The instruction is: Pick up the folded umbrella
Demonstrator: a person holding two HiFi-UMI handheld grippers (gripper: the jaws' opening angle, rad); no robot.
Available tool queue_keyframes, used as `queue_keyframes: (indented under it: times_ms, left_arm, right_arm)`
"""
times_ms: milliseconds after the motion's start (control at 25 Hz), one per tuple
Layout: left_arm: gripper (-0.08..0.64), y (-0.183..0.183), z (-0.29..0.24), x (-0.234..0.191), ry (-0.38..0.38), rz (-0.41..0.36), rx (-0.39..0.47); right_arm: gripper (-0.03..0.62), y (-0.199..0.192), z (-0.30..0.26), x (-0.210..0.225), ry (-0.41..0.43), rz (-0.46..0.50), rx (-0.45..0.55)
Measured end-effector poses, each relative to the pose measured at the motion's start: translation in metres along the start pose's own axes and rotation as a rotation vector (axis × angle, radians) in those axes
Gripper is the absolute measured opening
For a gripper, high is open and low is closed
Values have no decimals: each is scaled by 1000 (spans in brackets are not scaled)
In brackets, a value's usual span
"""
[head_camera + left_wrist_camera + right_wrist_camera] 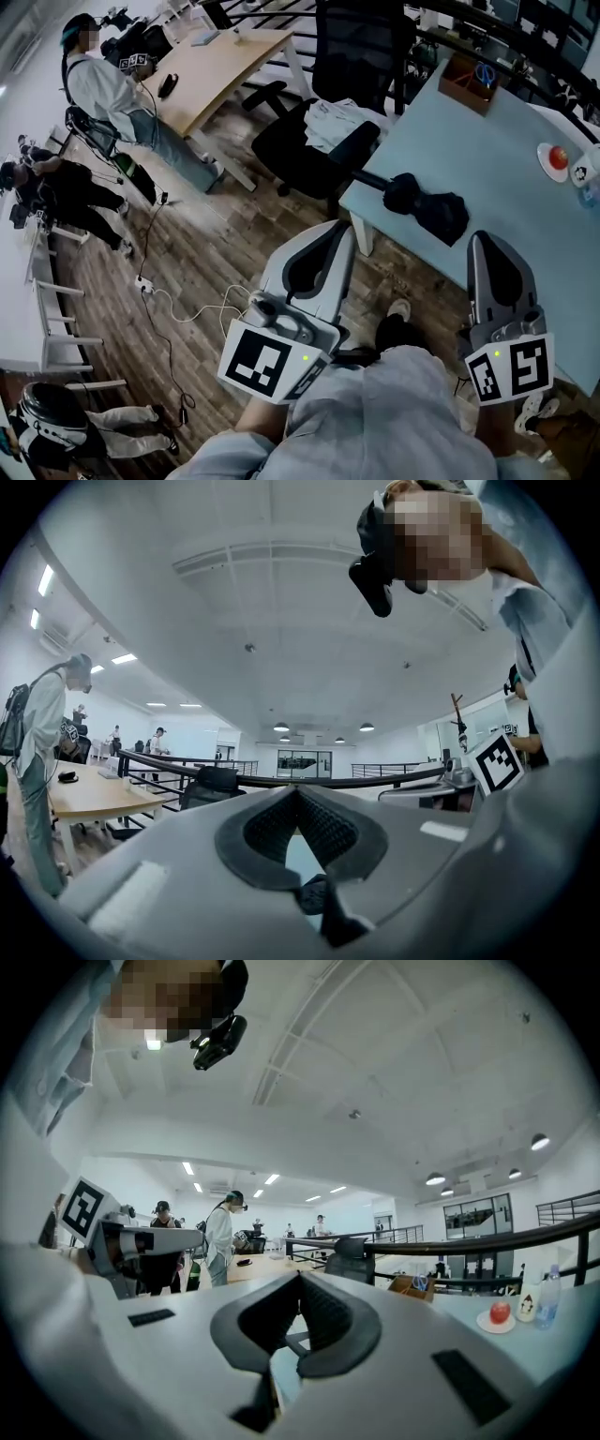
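The black folded umbrella (429,204) at the pale-blue table's (497,141) corner looks soft and light; its stiff handle (372,178) seems the best hold. Left gripper (330,234) and right gripper (486,246): pressed together, empty.

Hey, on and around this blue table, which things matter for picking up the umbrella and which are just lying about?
For the job: folded umbrella, left gripper, right gripper, both shut and empty.
Lying about: wooden box, plate, red fruit, office chair, floor cables.
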State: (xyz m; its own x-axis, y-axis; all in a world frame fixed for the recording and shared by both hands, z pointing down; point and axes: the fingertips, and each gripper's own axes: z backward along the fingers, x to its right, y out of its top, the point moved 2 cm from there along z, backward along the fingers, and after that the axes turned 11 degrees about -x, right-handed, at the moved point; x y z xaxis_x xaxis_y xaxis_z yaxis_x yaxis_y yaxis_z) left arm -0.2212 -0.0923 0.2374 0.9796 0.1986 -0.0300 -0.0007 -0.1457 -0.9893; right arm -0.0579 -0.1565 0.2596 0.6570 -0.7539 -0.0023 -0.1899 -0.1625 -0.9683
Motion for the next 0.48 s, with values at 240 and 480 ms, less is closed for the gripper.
queue_keyframes:
  times_ms: [240,480]
  left_arm:
    - [5,14,-74,7,-22,-29,-3]
    - [5,23,-126,11,-44,-47,-12]
  right_arm:
    - [0,6,-24,61,-12,-18,-3]
    - [0,8,-45,106,-20,-34,-13]
